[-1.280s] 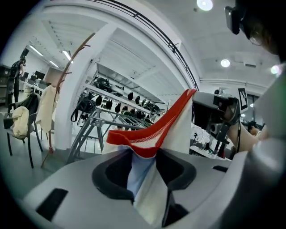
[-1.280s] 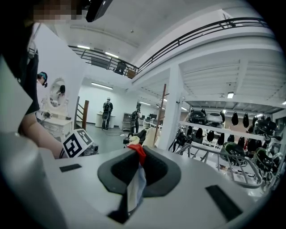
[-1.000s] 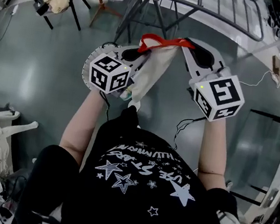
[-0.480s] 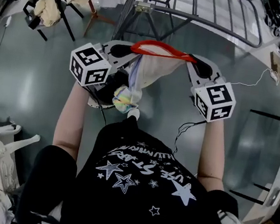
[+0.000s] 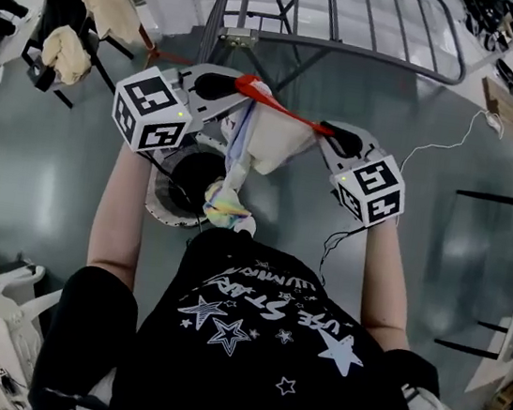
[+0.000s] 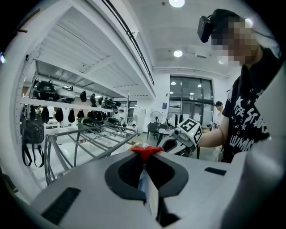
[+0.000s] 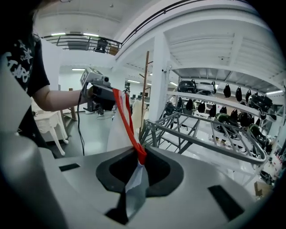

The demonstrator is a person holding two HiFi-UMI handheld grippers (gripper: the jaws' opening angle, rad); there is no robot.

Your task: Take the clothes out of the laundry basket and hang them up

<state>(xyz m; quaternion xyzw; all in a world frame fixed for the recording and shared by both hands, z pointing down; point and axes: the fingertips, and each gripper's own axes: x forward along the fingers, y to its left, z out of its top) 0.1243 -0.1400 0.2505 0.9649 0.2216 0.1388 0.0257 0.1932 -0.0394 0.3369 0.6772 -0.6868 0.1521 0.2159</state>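
Clothes come out one at a time, and one piece of clothing (image 5: 270, 140) is up in the air in front of the person, just above the laundry basket (image 5: 163, 207). It is pale, with a red band (image 5: 284, 109) along the top.

The left gripper (image 5: 238, 86) bites one end of the band and the right gripper (image 5: 329, 134) bites the other end. That pulls the band into a straight line between them. I think it is held this way to spread the top out, so it can go over a bar of the drying rack (image 5: 354, 50) just ahead.

The left jaws are squeezed tight on the band. The right jaws have just been opening a little, but the band and a fold of pale cloth sit between them. The band looks tight, so they grip it.

Some things are hard to see. I cannot tell what kind of clothing it is. A colourful lump (image 5: 228, 207) hangs at the bottom, and it may be part of the same piece or not. The basket is partly behind an arm and the cloth, and its inside is dark, so I cannot tell if more clothes are in it. The rack is cut off at the top of the head view.
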